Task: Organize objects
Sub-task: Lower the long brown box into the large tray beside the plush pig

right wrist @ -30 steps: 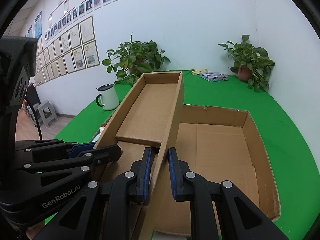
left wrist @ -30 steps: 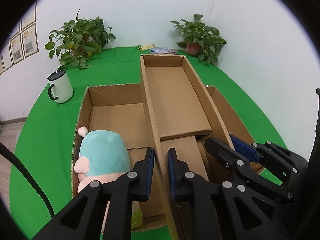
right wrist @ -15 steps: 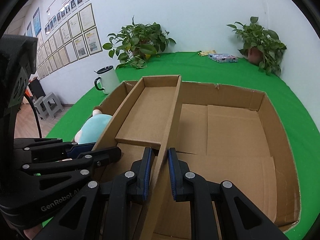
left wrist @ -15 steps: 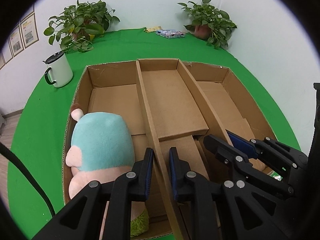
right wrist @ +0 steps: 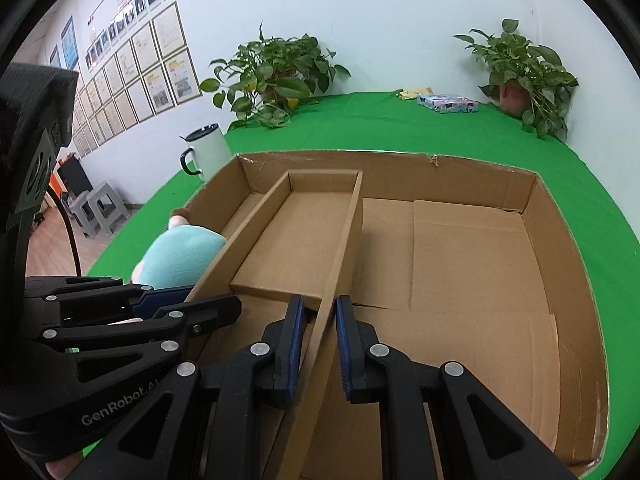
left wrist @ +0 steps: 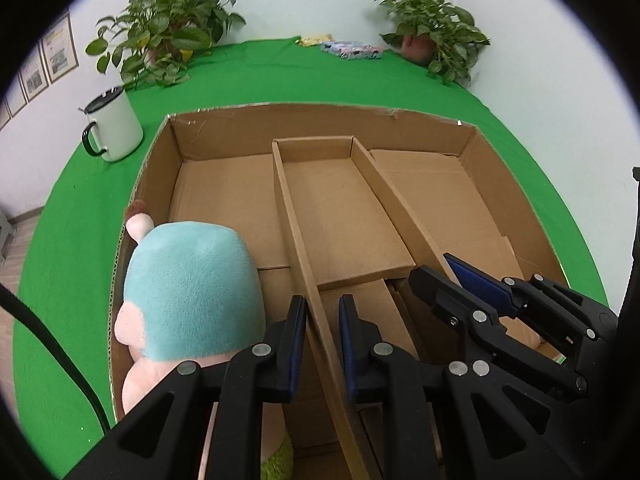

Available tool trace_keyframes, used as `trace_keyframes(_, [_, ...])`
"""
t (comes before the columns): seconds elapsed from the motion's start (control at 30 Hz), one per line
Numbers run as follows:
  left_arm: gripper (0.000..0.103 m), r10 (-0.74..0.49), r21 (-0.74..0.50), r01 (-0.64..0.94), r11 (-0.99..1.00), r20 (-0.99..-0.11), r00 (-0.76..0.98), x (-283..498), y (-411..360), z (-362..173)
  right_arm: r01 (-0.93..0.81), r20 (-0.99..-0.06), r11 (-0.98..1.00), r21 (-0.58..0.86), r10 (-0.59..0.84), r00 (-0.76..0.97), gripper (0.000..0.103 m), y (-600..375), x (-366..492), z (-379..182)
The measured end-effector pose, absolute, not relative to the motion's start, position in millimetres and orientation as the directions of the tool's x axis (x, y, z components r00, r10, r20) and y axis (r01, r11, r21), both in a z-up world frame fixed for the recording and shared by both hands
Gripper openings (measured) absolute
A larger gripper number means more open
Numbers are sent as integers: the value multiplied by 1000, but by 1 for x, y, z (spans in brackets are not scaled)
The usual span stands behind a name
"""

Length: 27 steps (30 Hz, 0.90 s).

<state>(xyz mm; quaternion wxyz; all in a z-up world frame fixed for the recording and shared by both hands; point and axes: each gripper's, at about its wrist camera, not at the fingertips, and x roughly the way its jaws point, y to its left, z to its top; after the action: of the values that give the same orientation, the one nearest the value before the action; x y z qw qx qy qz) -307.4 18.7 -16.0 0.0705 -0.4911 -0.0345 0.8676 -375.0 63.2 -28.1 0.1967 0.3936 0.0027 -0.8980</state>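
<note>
Cardboard insert sits centre-frame inside the big box, each wall clenched by a hand-held gripper, left and right, probably to seat it level.

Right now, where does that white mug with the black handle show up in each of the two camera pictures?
Left wrist view: the white mug stands at upper left on the green cloth, outside the big cardboard box's far left corner.
Right wrist view: the mug is left of centre, again just beyond that corner of the box.
Shared landmark: the leafy plant against the wall behind the mug.
</note>
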Motion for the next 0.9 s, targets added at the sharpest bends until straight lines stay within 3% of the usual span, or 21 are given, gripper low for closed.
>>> trace_keyframes(0.57, [13, 67, -64, -23, -998, -848, -525, -310, 7, -24, 325, -740, -922, 209, -367, -564, 10, 45, -391, -50])
trace_keyframes(0.67, [8, 61, -58, -22, -998, -861, -504, -305, 3, -34, 318, -762, -925, 208, -357, -541, 8, 39, -388, -63])
trace_keyframes(0.9, [8, 90, -79, -43, -996, -859, -503, -297, 1, -34, 316, -779, -932, 177, -329, -534, 9, 29, -381, -70])
